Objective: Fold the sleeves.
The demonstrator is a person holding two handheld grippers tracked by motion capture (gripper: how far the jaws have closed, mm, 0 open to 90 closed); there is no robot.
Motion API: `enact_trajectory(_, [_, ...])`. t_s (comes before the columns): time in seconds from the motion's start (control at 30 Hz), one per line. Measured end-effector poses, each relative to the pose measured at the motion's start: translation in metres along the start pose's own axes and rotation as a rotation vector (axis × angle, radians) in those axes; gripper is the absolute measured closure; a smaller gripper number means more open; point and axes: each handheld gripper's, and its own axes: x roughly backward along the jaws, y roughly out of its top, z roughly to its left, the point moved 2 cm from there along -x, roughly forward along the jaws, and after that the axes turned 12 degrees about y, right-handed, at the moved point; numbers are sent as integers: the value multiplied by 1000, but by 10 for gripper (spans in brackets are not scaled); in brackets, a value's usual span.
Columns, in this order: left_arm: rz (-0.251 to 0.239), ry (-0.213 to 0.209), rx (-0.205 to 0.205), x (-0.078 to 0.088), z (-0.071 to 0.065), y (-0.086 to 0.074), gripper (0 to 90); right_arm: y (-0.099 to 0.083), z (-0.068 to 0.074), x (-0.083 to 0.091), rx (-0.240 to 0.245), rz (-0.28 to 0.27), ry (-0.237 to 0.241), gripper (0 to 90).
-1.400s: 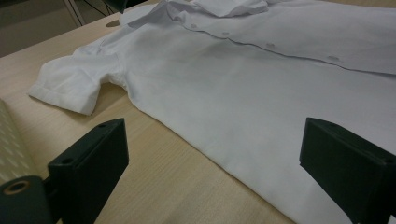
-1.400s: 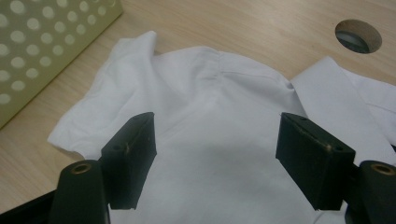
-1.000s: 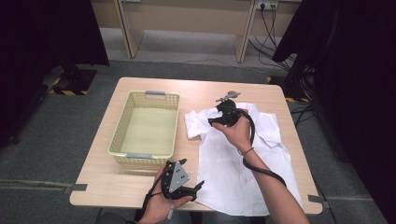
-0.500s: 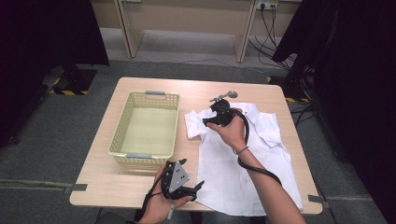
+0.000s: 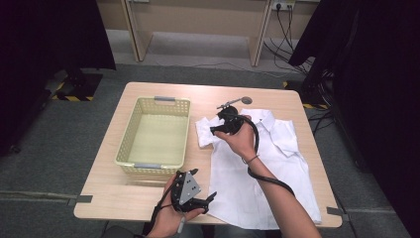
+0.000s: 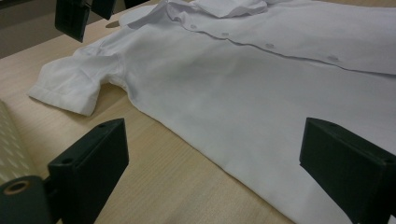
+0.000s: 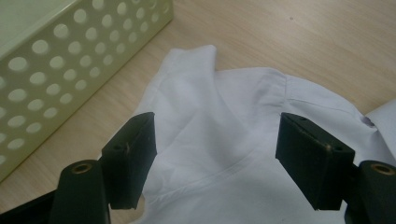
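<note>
A white short-sleeved shirt point(image 5: 267, 168) lies spread flat, buttons up, on the right half of the wooden table. My right gripper point(image 5: 216, 130) hovers over its left sleeve and shoulder. In the right gripper view the gripper point(image 7: 215, 149) stands open, both jaws above the crumpled sleeve point(image 7: 196, 93) and nothing pinched between them. My left gripper point(image 5: 210, 198) rests low at the table's front edge, pointing at the shirt's lower left side. In the left gripper view the gripper point(image 6: 215, 158) is open wide, with the shirt point(image 6: 261, 84) ahead of it.
A pale yellow perforated basket point(image 5: 130, 144) stands empty on the table's left half, close to the sleeve; its wall point(image 7: 60, 51) shows in the right gripper view. A small grey object with a round end point(image 5: 237, 102) lies behind the collar. Bare wood runs along the front left.
My right gripper has drifted slightly left, from over the collar toward the left sleeve. The left gripper and the shirt have stayed where they were.
</note>
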Motion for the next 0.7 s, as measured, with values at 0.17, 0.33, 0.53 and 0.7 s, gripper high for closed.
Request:
enact_trajectory(0.17, [1, 0, -3, 0, 0, 0, 72, 0, 1, -4, 5, 5, 3, 294])
enact_trajectory(0.33, [0, 0, 0, 0, 0, 0, 72, 1, 4, -8, 9, 13, 9, 294])
enact_trajectory(0.53, [0, -1, 0, 0, 0, 0, 72, 1, 6, -16, 9, 24, 17, 295])
enact_trajectory(0.7, [1, -1, -1, 0, 0, 0, 72, 1, 9, -22, 22, 40, 15, 304])
